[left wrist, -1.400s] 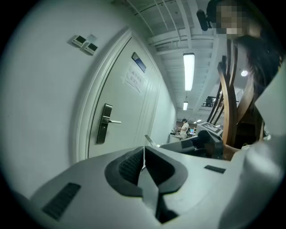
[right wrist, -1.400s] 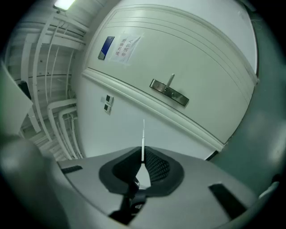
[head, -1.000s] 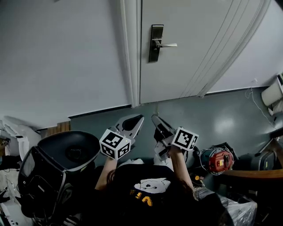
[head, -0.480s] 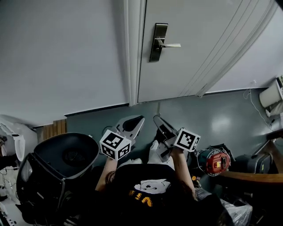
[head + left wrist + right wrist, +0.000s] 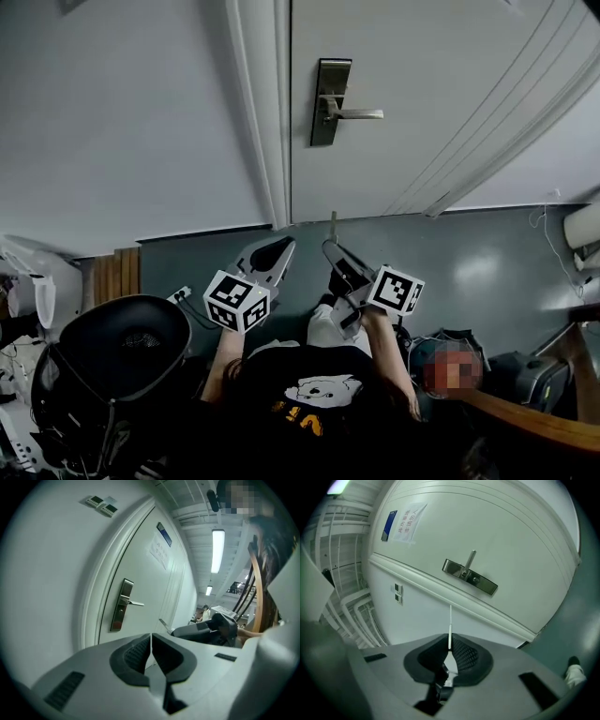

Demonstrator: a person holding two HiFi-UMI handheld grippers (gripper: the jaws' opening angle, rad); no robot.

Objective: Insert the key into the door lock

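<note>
Key (image 5: 332, 225) grip comes first: the right gripper (image 5: 330, 251) has its jaws closed on the key's bow, and the thin blade sticks straight out past the pads toward the door (image 5: 422, 94). The left gripper (image 5: 281, 246) is closed with nothing between its jaws and hangs just beside the right one. Both are low and well apart from the lock plate (image 5: 330, 101), which sits at the door's left edge by the frame (image 5: 262, 112), with the lever handle (image 5: 356, 113) reaching right from it. To do the approach well, I would raise the right gripper along the blade's own line, keep the blade square to the plate, and aim for the keyhole, which is probably the small round mark near the lever's root, though it is too small to tell. The lever and the frame's raised edge are the things to steer clear of. Open air lies between grippers and door, so the way looks clear.
</note>
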